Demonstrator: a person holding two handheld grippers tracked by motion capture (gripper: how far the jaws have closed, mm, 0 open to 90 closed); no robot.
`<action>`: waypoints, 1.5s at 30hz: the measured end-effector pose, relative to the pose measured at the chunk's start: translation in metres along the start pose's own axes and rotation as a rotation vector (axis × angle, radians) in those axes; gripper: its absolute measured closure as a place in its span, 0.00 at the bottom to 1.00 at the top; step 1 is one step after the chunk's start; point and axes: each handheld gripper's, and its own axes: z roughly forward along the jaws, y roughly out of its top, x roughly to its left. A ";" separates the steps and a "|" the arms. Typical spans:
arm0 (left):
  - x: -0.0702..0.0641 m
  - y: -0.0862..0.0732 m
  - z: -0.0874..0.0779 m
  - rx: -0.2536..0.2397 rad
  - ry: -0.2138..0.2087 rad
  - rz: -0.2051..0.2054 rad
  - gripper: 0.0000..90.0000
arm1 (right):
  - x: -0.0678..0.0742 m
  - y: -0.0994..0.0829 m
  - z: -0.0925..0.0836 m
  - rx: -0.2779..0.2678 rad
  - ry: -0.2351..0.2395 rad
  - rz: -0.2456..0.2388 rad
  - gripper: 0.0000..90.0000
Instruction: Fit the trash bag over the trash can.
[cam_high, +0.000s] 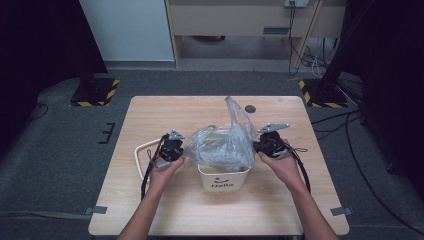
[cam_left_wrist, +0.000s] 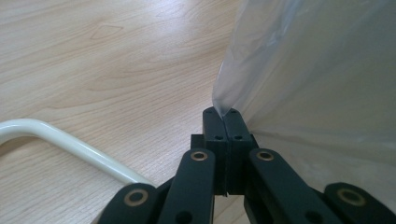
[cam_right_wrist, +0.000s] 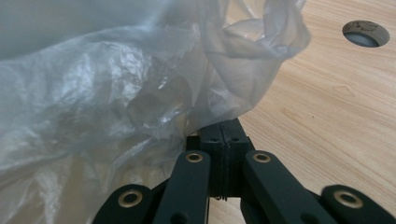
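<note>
We hold the clear plastic bag over the white bin at the table centre, our left gripper pinching its edge at nine o'clock and our right gripper at three o'clock, probably to spread it over the rim.

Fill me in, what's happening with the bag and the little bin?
A person is working a clear plastic bag over a small white bin in the middle of the wooden table. The left tongs are shut on the bag's edge at one side, and the right tongs are shut on it at the other, holding it spread above the bin. The bag looks bunched on top, not yet pulled down around the rim. The bin's white handle lies to the left.
</note>
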 end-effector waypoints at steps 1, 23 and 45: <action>0.001 0.000 0.000 -0.002 0.008 0.010 1.00 | 0.000 0.000 0.000 -0.001 0.003 -0.005 1.00; -0.002 -0.002 -0.002 -0.003 0.011 0.008 1.00 | -0.003 -0.007 0.004 0.054 0.003 0.010 1.00; -0.005 -0.001 0.005 0.007 0.018 0.028 1.00 | -0.007 -0.020 0.001 0.021 -0.008 0.015 0.99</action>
